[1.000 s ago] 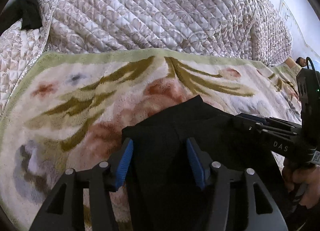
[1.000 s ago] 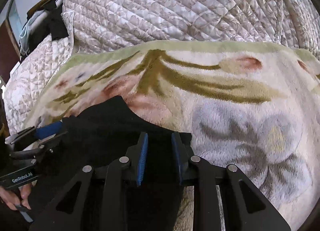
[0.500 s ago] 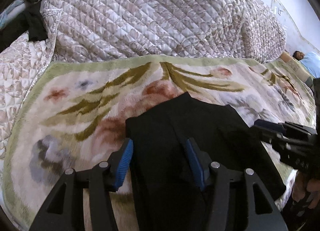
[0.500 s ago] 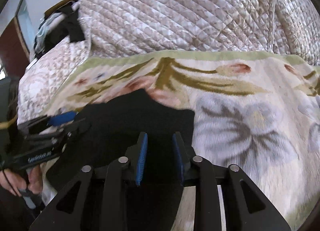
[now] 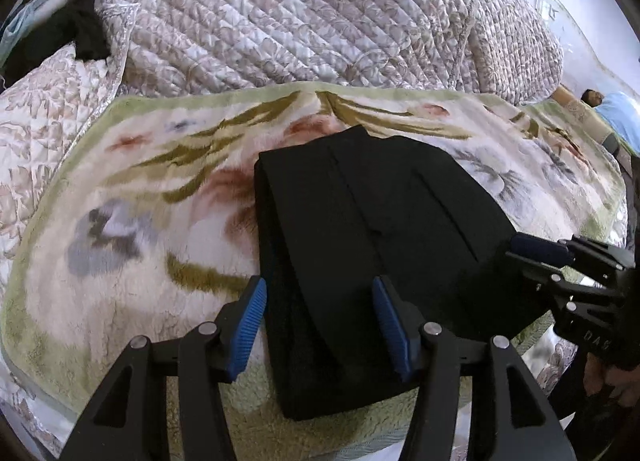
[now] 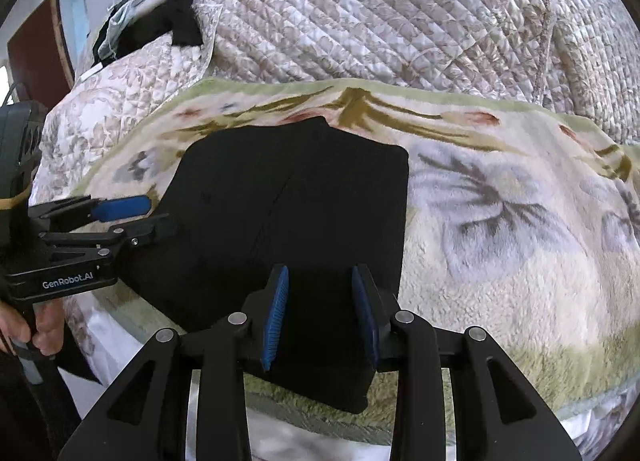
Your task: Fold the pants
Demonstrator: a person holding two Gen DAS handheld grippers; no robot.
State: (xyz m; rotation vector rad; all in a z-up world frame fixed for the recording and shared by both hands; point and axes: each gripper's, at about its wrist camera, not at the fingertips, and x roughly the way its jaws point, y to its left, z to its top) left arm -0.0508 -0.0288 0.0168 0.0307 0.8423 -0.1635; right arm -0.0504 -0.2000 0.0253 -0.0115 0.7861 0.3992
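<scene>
Black pants (image 5: 380,221) (image 6: 288,189) lie folded into a flat rectangle on a floral fleece blanket (image 5: 140,221) (image 6: 500,241). My left gripper (image 5: 319,285) (image 6: 132,217) hovers open over the fold's near left part, its blue pads well apart with the cloth lying loose beneath them. My right gripper (image 6: 320,273) (image 5: 520,257) hangs over the near right corner. Its jaws are opening, and the pads stand apart and press on nothing. The pants lie free of both grippers.
A bulky quilted bedspread (image 5: 300,21) (image 6: 400,21) rises behind the blanket. Dark clothes (image 5: 80,33) (image 6: 160,21) are piled at the far left. A person (image 5: 612,109) lies at the far right. The bed's near edge runs just below the pants.
Both grippers have drawn back toward the bed's near edge, so the whole folded pants now show. The right gripper's jaws have widened a little; the left's look the same.
</scene>
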